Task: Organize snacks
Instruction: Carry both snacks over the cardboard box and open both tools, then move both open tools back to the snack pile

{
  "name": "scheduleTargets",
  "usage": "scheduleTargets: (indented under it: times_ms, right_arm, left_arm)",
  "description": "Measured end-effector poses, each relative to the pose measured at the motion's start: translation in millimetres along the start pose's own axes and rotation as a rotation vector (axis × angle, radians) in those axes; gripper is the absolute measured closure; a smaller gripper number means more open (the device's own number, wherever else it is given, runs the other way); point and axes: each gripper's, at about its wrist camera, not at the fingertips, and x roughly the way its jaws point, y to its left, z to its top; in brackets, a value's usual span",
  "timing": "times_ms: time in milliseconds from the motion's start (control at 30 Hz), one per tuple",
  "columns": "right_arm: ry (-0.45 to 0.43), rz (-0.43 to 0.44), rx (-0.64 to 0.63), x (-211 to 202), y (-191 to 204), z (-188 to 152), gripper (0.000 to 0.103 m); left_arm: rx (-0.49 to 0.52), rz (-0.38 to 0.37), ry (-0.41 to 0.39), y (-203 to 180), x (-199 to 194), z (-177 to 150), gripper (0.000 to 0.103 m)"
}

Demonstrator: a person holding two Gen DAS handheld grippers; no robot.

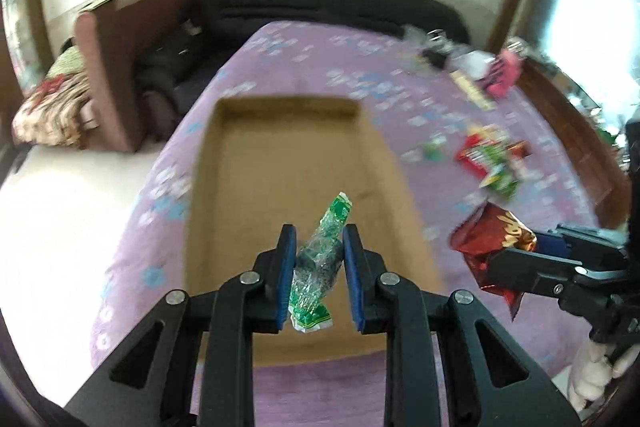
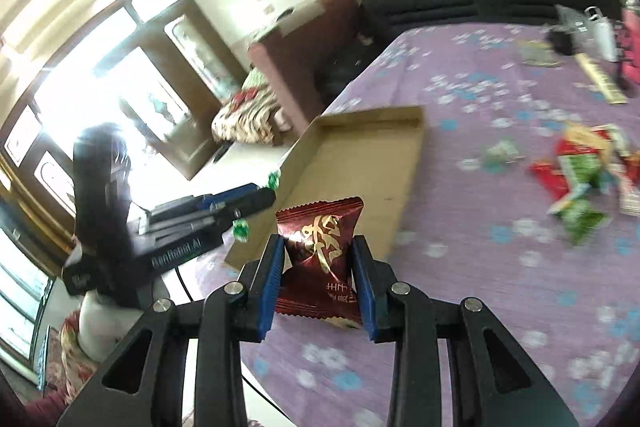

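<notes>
- while "genrobot.ai" reads on its side, the left gripper pinches a green candy wrapper above the cardboard tray.
- right gripper, angled downward, clamps a red packet with gold characters.

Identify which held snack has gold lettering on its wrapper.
The dark red packet in the right gripper; the left gripper holds a clear green wrapper without gold.

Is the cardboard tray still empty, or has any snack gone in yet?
Empty: the cardboard tray shows only bare floor in both wrist views.
</notes>
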Motion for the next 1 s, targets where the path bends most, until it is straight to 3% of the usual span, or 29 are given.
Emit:
scheduleTargets:
  times_ms: [200,267,500,667,800,900,1000]
  right_arm:
    - [0.129,-0.081,-0.091,88.4,20.0,-5.5,0.07]
    - [0.158,-0.092,-0.101,106.1,18.6,-7.6,0.07]
    - [0.19,-0.105,-0.089,129.0,15.7,-14.1,0.067]
    - [0.154,-0.091,-0.109,120.6,29.2,-14.6,0.063]
    - [0.102,-0.111,-0.127,106.3,32.5,-17.7,0.062]
    - [0.017,-0.146,-0.133,70.7,25.2,-18.6,0.062]
    - [-0.111,-0.213,-0.132,15.9,7.6,-22.0,0.059]
  left_arm:
    - [-0.064,0.048,0.063,39.3,44.3,-21.8,0.077]
    - [-0.091,0.031,0.085,47.6,54.7,-25.3,0.077]
    - [-0.102,0.016,0.09,58.0,59.6,-23.7,0.072]
    - [-0.13,0.013,0.072,64.2,46.9,-20.6,0.066]
    - [-0.151,0.025,0.003,65.1,22.6,-19.6,0.061]
    - [-0.156,-0.006,-0.077,53.0,-0.8,-12.8,0.059]
    - [-0.114,-0.078,-0.141,25.6,-21.8,-3.0,0.048]
